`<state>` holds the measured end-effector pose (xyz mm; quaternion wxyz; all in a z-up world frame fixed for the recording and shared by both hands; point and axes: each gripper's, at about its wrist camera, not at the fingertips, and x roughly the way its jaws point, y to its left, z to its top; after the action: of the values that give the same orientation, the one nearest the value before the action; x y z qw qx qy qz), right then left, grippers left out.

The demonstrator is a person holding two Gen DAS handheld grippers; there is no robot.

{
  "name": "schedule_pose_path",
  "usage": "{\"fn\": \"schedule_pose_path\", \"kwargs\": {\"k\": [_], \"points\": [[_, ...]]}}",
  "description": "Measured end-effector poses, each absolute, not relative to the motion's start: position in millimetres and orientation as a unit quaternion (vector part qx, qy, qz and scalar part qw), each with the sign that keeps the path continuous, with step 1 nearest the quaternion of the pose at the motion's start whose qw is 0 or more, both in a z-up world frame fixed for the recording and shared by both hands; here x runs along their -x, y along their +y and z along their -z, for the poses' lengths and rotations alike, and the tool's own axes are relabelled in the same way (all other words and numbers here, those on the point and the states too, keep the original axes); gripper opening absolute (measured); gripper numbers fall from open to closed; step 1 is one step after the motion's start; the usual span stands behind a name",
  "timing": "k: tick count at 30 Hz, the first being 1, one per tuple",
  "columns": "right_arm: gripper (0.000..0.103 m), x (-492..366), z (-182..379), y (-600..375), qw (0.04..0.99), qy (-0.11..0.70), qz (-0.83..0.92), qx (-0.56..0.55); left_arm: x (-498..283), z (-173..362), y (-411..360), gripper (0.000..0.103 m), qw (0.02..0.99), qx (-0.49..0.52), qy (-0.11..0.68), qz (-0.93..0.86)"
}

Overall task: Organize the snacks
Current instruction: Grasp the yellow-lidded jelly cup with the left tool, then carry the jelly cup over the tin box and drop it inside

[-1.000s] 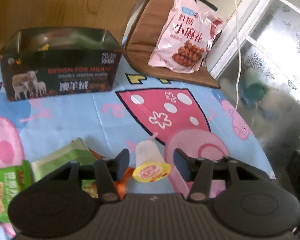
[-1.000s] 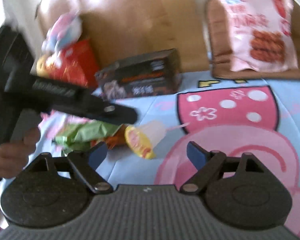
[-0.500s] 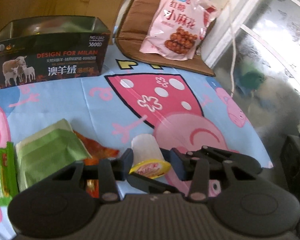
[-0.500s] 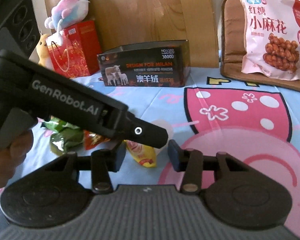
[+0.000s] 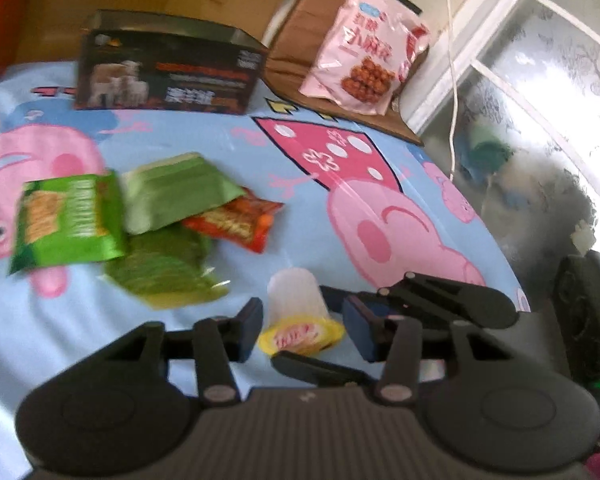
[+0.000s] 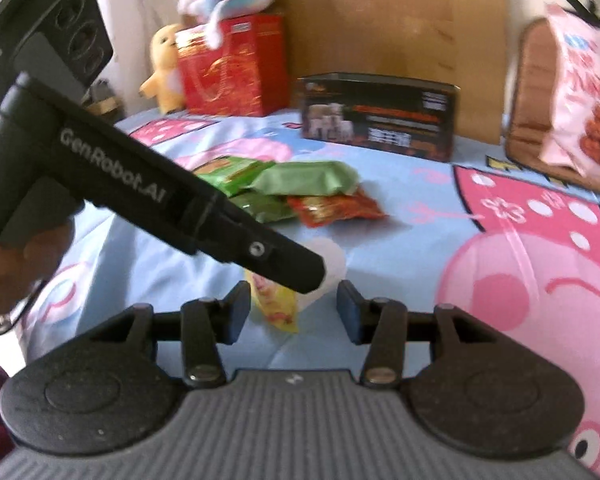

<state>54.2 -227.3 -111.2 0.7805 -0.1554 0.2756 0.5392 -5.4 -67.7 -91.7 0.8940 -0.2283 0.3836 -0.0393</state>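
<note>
A jelly cup point(image 5: 298, 314) was lying on the bedsheet point(image 5: 260, 252), yellow lid nearest, long axis running away. It was flanked by the opening, untouching left gripper point(image 5: 302, 330) and right gripper point(image 6: 290, 310). Beyond lay snack packets point(image 5: 140, 216), then a dark box point(image 5: 168, 70).

- Your cup point(image 5: 296, 294) looks like translucent matt plastic under a glossy yellow foil lid point(image 5: 300, 336).
- Your packets point(image 5: 70, 220) are shiny film.
- The sheet point(image 5: 260, 184) is smooth printed cloth.
- The box point(image 5: 168, 72) is glossy card.
</note>
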Motion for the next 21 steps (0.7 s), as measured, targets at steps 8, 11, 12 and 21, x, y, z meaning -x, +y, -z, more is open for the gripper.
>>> {"fn": "schedule_pose_path", "kwargs": {"k": [8, 11, 12, 21], "points": [[0.061, -55.9, 111.6, -230.9, 0.785, 0.285, -0.529, 0.151, 11.1, 88.9, -61.7, 0.052, 0.897, 0.231, 0.374, 0.052], [0.060, -54.3, 112.4, -228.2, 0.786, 0.285, -0.528, 0.152, 1.2, 103.4, -65.9, 0.048, 0.885, 0.237, 0.395, 0.063], [0.059, -53.6, 112.7, -227.2, 0.784, 0.284, -0.531, 0.151, -0.7, 108.0, -66.8, 0.048, 0.880, 0.248, 0.398, 0.072], [0.040, -71.3, 83.2, -205.3, 0.777, 0.266, -0.554, 0.134, -7.2, 56.3, -51.0, 0.047, 0.906, 0.235, 0.338, 0.098]]}}
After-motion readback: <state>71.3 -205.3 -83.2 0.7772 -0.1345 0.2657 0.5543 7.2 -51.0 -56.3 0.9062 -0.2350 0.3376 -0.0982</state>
